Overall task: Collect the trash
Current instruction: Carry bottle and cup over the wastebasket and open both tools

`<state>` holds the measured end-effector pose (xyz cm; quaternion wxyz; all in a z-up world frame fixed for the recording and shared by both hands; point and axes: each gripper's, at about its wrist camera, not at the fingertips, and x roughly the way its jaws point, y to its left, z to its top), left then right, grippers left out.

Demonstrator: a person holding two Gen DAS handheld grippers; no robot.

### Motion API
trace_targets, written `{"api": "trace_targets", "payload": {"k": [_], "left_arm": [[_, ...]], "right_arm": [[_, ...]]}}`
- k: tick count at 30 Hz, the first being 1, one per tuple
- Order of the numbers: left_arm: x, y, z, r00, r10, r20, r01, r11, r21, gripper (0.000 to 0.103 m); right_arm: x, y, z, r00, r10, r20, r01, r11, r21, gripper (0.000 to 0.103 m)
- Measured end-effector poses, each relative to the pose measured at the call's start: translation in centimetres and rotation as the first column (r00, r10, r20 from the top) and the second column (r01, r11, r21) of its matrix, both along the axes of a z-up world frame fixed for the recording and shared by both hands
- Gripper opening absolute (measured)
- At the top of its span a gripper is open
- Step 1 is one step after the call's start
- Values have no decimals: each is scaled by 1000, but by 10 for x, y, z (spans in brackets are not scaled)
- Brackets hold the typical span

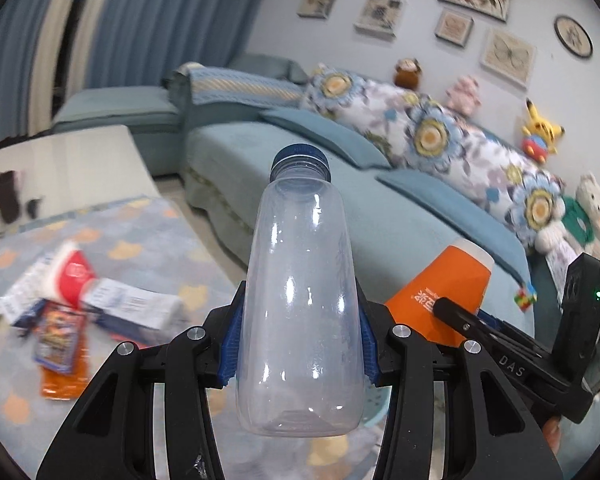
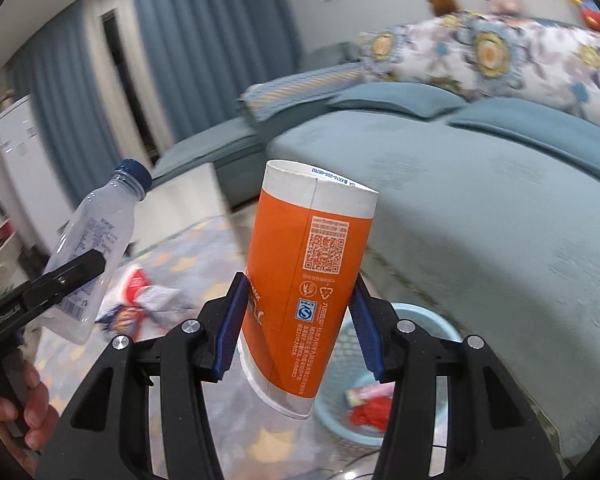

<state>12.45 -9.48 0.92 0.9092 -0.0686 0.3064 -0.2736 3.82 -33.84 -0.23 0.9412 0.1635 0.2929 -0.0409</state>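
Over the rug, clear capped bottle (image 1: pixel 300 292), orange cup (image 2: pixel 308 280)

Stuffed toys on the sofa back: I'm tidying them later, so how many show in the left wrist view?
4: a brown one at the left, a pink one, a yellow one, and a white one nearest the right edge. More may be hidden.

Clear capped bottle (image 1: pixel 300 300) and orange paper cup (image 2: pixel 308 280) held aloft.
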Motion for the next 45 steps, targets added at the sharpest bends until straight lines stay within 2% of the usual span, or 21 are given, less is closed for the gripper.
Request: {"api": "trace_targets", "payload": {"k": [4, 8, 14, 17, 19, 22, 28, 36, 41, 45], "left_arm": [[12, -45, -27, 997, -58, -45, 60, 997, 39, 45], [19, -72, -56, 989, -112, -95, 118, 992, 52, 45], [30, -95, -101, 964, -169, -205, 185, 981, 60, 45], [34, -101, -116, 956, -174, -237, 199, 976, 87, 45], [36, -101, -123, 949, -180, -257, 208, 974, 87, 45], [37, -99, -123, 952, -175, -249, 204, 974, 96, 51], [37, -92, -117, 956, -169, -238, 195, 977, 87, 52], [32, -79, -107, 966, -165, -201, 182, 981, 69, 52], [26, -63, -91, 976, -147, -158, 157, 986, 53, 53], [19, -35, -67, 989, -107, -102, 109, 994, 13, 60]], "right_arm": [[-1, -36, -33, 996, -69, -50, 70, 997, 27, 48], [3, -60, -68, 985, -122, -124, 128, 991, 40, 49], [14, -76, -118, 957, -160, -242, 175, 984, 43, 50], [19, -82, -141, 940, -168, -297, 192, 980, 54, 51], [18, -82, -153, 929, -175, -327, 206, 977, 63, 52], [19, -85, -162, 921, -176, -348, 215, 974, 77, 52], [31, -82, -159, 919, -180, -350, 219, 973, 76, 52], [20, -76, -152, 935, -160, -318, 199, 976, 93, 52], [21, -57, -131, 959, -113, -259, 142, 985, 96, 52], [24, -31, -106, 978, -52, -203, 71, 994, 84, 52]]}}
